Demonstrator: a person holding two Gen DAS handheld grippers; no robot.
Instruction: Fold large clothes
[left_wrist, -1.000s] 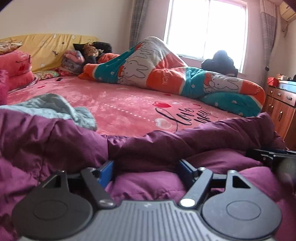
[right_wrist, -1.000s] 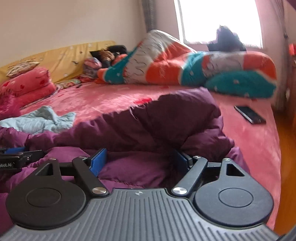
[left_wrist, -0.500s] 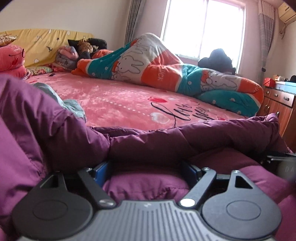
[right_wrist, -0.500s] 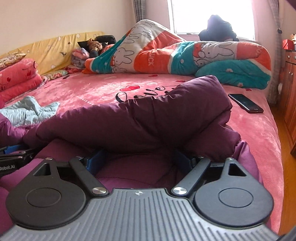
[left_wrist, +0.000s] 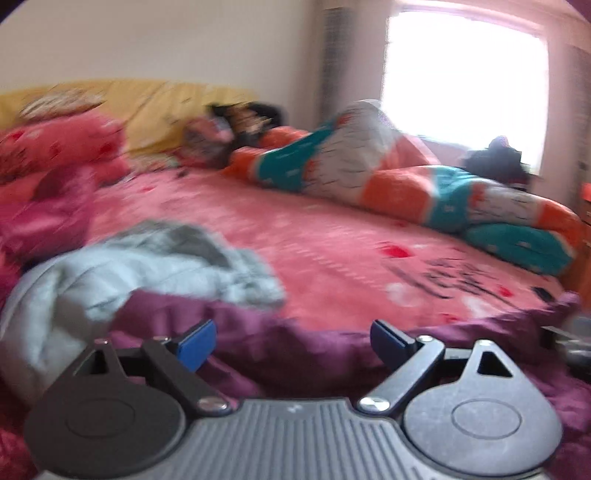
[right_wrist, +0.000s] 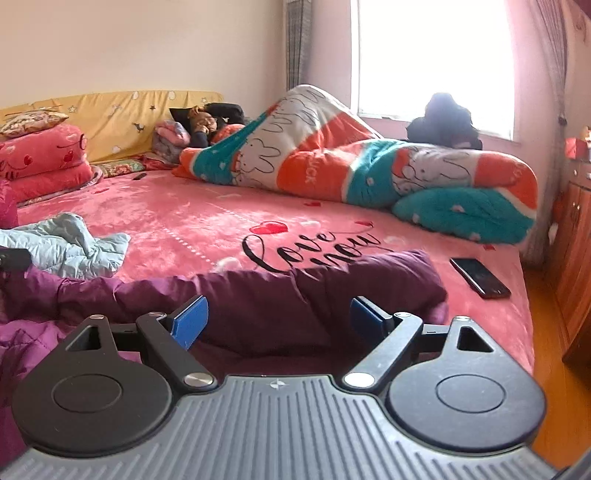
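A purple padded coat lies in a low folded band across the near edge of the pink bed. My right gripper stands open just above it, and its blue pads press on nothing. In the blurred left wrist view the same coat lies under my left gripper, whose jaws are opening with no cloth pinched between the blue pads. The tip of the left gripper shows at the left edge of the right wrist view.
A pale blue garment lies crumpled left of the coat. A black phone rests on the bed's right edge. A rolled orange and teal quilt, pink pillows and a wooden cabinet border the bed.
Both grippers have let go of the purple coat and lifted clear. The raised fold has dropped flat on the bed. The left view has swung left towards the pale blue garment.
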